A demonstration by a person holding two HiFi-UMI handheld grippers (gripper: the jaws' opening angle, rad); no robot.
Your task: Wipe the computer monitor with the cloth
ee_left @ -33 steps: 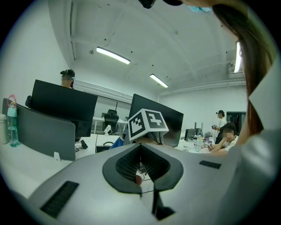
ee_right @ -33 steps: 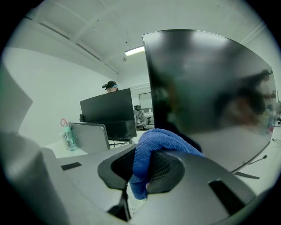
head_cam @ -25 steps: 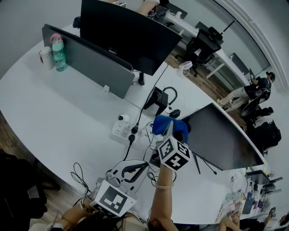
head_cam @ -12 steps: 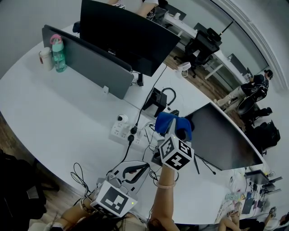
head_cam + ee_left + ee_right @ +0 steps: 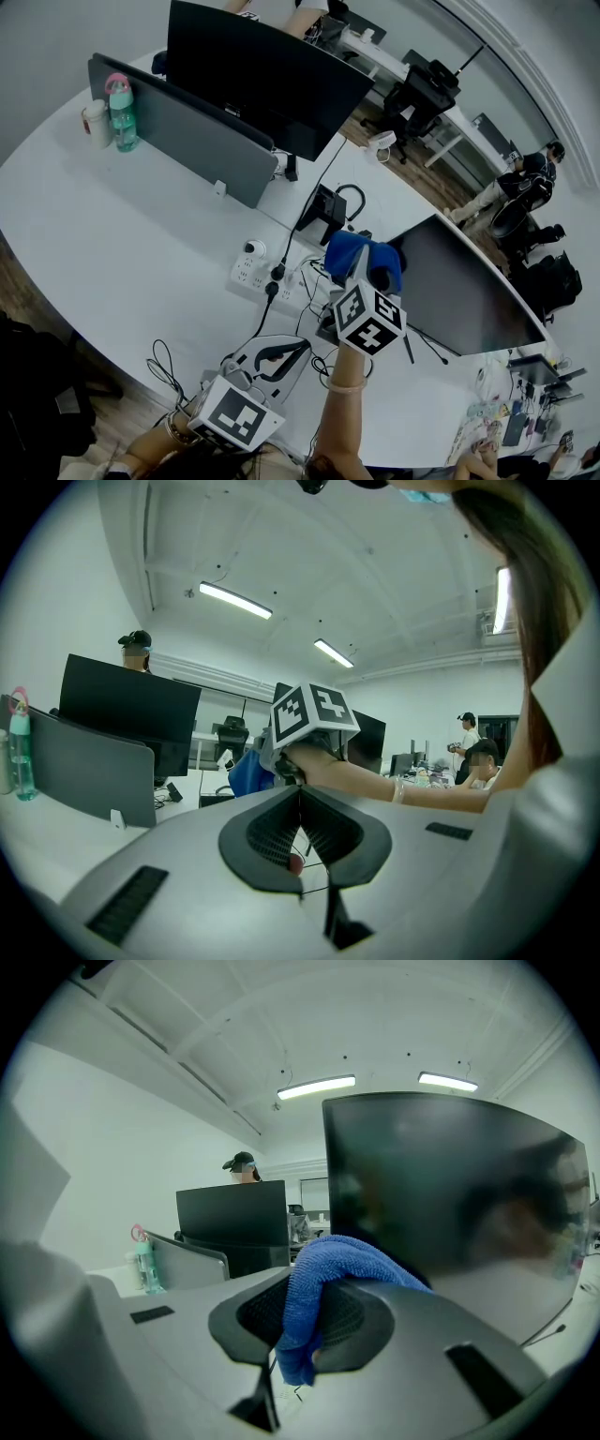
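Holding the blue cloth (image 5: 323,1265) pinched between the fingers of our right gripper (image 5: 302,1327), we hover beside the monitor (image 5: 441,1185); our left gripper (image 5: 300,855) has its fingers closed on nothing; wiping seems not yet begun, the whole screen left.

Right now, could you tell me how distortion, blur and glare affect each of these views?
Head view: strong fisheye bends the white desk, otherwise sharp. Right gripper view: dark rounded corners; the monitor carries dim, smeared reflections, while the cloth looks crisp. Left gripper view: bright ceiling lights, little glare elsewhere.
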